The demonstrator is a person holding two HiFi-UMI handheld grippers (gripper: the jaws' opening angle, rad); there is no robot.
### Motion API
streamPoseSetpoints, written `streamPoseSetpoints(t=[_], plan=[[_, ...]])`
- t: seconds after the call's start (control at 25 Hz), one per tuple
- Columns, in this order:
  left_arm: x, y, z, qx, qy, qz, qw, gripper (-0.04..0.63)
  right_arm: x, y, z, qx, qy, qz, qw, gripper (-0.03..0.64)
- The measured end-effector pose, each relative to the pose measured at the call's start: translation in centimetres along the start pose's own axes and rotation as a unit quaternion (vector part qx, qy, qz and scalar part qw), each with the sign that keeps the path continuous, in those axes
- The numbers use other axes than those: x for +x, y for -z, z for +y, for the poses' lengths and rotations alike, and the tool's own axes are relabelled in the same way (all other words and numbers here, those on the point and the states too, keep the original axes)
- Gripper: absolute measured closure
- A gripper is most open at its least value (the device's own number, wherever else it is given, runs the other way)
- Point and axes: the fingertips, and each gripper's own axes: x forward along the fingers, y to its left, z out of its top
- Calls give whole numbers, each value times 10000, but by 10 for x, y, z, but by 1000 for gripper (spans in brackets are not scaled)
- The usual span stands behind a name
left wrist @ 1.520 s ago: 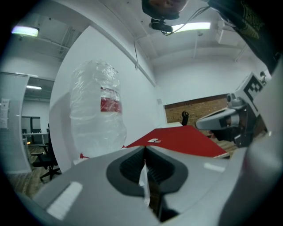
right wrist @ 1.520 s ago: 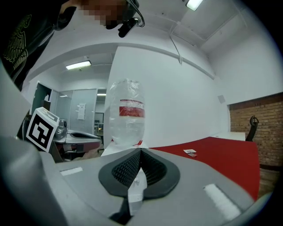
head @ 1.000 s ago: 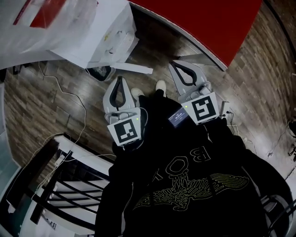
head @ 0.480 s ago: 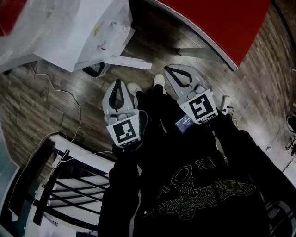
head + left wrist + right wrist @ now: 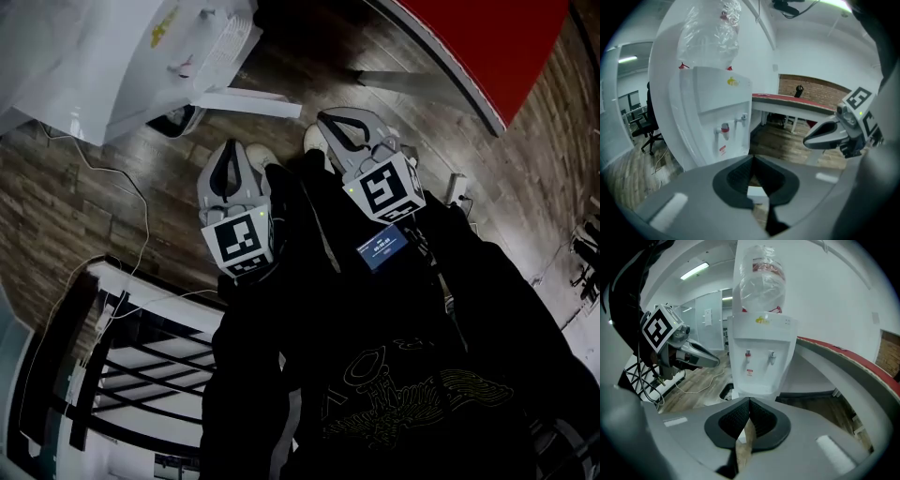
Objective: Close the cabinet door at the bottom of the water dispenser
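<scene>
Cabinet door (image 5: 248, 101) hangs swung out from the base of the water dispenser (image 5: 141, 56), and we see its top edge running left-right just ahead of us. We judge its free end nearest the right gripper (image 5: 323, 120). The left gripper (image 5: 232, 150) sits behind mid-door. Both sets of fingers are clenched tip to tip, empty, pointing forward.

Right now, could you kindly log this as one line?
left gripper: jaws shut, empty | right gripper: jaws shut, empty | cabinet door: open, untouched
</scene>
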Motion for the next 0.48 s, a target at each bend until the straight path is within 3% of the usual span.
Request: streamPoseSetpoints(t=[0.32,0.48], plan=[[30,44,2,767,95,462,9959,589,39,46,16,-687,42,438,9967,615],[39,66,0,791,140,639,9947,589,58,75,29,-834,-131,702,9940,614]])
